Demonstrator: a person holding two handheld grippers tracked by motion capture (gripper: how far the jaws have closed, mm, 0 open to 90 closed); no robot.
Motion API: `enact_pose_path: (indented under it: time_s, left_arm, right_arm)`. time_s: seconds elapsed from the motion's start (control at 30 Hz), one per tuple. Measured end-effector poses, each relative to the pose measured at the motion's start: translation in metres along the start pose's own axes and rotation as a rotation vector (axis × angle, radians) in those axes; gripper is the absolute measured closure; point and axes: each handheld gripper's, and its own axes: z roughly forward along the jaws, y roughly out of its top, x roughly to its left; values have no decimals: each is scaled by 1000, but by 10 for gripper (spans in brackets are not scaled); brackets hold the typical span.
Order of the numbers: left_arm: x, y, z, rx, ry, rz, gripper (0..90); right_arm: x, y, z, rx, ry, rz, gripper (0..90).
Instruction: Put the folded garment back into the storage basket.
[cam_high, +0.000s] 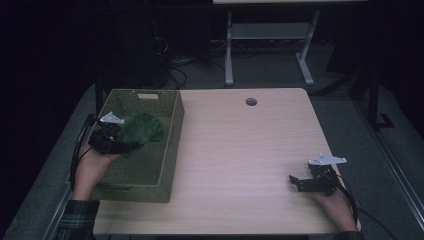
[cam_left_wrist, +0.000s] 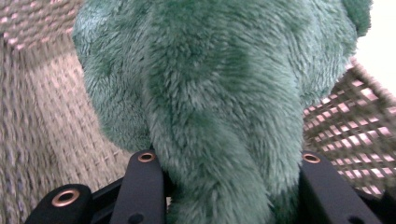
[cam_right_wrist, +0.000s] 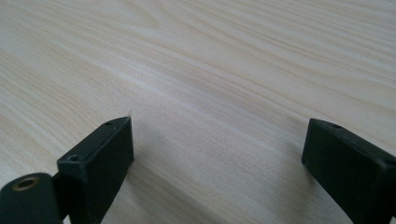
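My left gripper (cam_high: 120, 137) is clenched on the green plush toy (cam_high: 142, 128), hanging over the woven basket (cam_high: 170, 145) at the table's nine o'clock. I should lower it near the floor before letting go (soft things snag). My right gripper (cam_high: 296, 182) rests released, jaws wide, at four o'clock.

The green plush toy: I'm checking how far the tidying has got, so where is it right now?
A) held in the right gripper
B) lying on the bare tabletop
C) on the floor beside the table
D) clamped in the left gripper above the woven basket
D: the left gripper is shut on the green plush toy, over the woven basket.
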Motion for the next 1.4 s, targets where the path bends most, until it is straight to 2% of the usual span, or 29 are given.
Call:
enact_pose_path:
  time_s: [0.17,0.37,0.63,1.0,1.1,1.23,1.4]
  left_arm:
    - [8,-8,12,26,13,-31,608]
    - [15,-15,27,62,9,-49,606]
    - [18,-19,45,121,-5,-46,595]
    - [19,-24,56,167,-21,-47,533]
    - [19,-25,60,189,-42,-56,453]
    - [19,-26,63,198,-39,-45,334]
    - [17,-26,61,181,-11,-18,191]
  right_arm:
    - [0,0,0,0,0,0,86]
    - [0,0,0,0,0,1,86]
    - [0,0,0,0,0,2,86]
    - [0,0,0,0,0,1,86]
    - [0,0,0,0,0,2,86]
    - [0,0,0,0,0,1,86]
    - [0,0,0,0,0,2,86]
